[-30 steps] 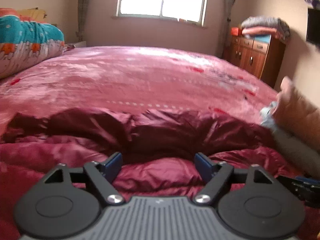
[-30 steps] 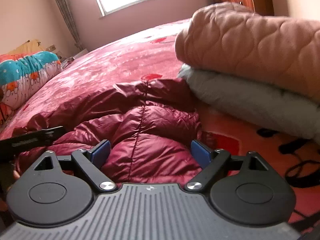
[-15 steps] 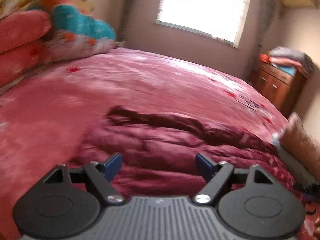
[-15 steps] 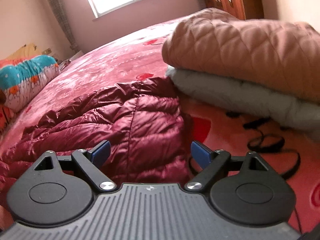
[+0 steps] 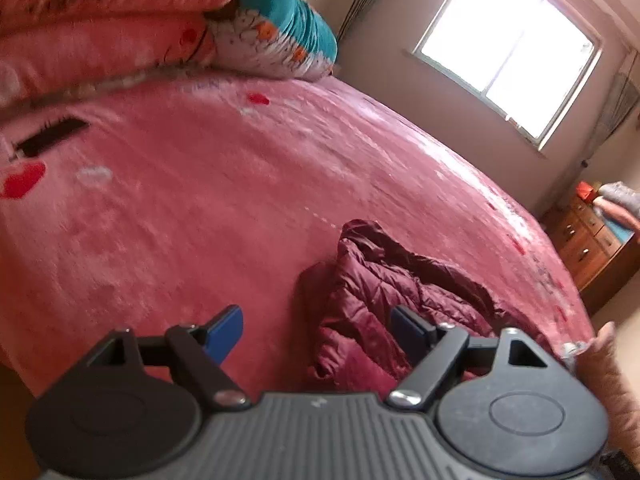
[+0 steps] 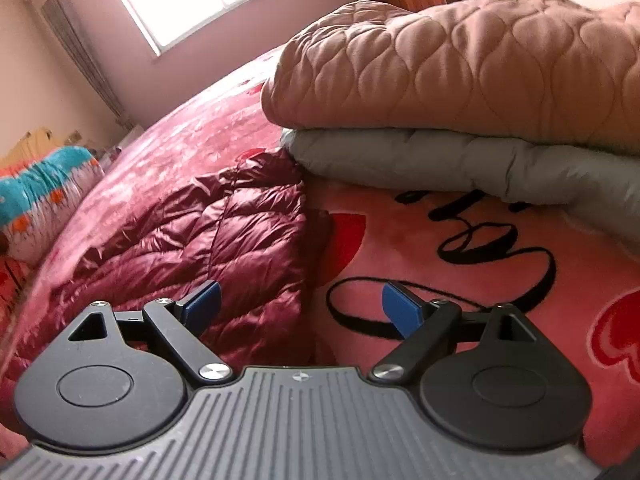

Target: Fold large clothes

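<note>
A dark red puffer jacket (image 5: 400, 300) lies crumpled on the pink bedspread (image 5: 200, 200). In the left wrist view it sits at the lower right, and my left gripper (image 5: 316, 338) is open and empty above its left end. In the right wrist view the jacket (image 6: 224, 232) lies at the left, and my right gripper (image 6: 300, 306) is open and empty over its right edge, with the right finger over bare bedspread (image 6: 400, 240).
A folded tan quilted blanket (image 6: 460, 60) lies on a grey one (image 6: 440, 160) just right of the jacket. Pink and teal folded bedding (image 5: 160, 20) is stacked at the bed's head. A wooden dresser (image 5: 592, 240) stands beyond the far side. A black strip (image 5: 52, 138) lies on the bedspread.
My left gripper has swung left, so the jacket now sits at its right. My right gripper has shifted right, off the jacket's middle to its right edge. Both stayed open.
</note>
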`<state>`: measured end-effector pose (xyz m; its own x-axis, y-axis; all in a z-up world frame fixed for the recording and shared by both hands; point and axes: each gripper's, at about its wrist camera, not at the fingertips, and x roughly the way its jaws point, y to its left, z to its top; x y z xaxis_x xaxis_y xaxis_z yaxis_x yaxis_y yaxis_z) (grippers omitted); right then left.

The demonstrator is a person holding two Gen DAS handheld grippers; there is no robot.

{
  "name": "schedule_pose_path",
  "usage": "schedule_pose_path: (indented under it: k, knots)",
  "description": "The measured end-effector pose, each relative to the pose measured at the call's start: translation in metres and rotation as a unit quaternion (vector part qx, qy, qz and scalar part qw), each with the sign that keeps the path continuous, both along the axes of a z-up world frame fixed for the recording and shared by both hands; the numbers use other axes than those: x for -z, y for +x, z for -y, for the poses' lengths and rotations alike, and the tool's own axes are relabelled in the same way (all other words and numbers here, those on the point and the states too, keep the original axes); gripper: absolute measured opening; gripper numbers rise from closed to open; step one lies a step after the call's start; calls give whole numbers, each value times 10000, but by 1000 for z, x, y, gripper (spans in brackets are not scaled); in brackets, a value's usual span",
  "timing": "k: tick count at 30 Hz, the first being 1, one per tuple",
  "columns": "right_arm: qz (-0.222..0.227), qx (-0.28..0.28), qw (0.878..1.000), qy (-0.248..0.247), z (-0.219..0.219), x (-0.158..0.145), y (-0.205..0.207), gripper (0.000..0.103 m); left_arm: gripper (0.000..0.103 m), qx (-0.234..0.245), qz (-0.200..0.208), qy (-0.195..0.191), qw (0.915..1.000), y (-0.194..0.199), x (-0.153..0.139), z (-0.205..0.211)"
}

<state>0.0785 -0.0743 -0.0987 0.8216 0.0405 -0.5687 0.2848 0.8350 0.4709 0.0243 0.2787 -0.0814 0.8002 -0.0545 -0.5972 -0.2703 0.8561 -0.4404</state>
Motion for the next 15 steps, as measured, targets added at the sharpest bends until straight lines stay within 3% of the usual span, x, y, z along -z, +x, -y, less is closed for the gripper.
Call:
schedule_pose_path:
  k: [8,15]
  knots:
    - [28,-139,9964,840,27,18,9,103,81,490,-86,-525,9974,36,11,-9]
    - [45,-318,9878,1524,38,34,22,103,81,978,-535,-863,9900,85,36,-1]
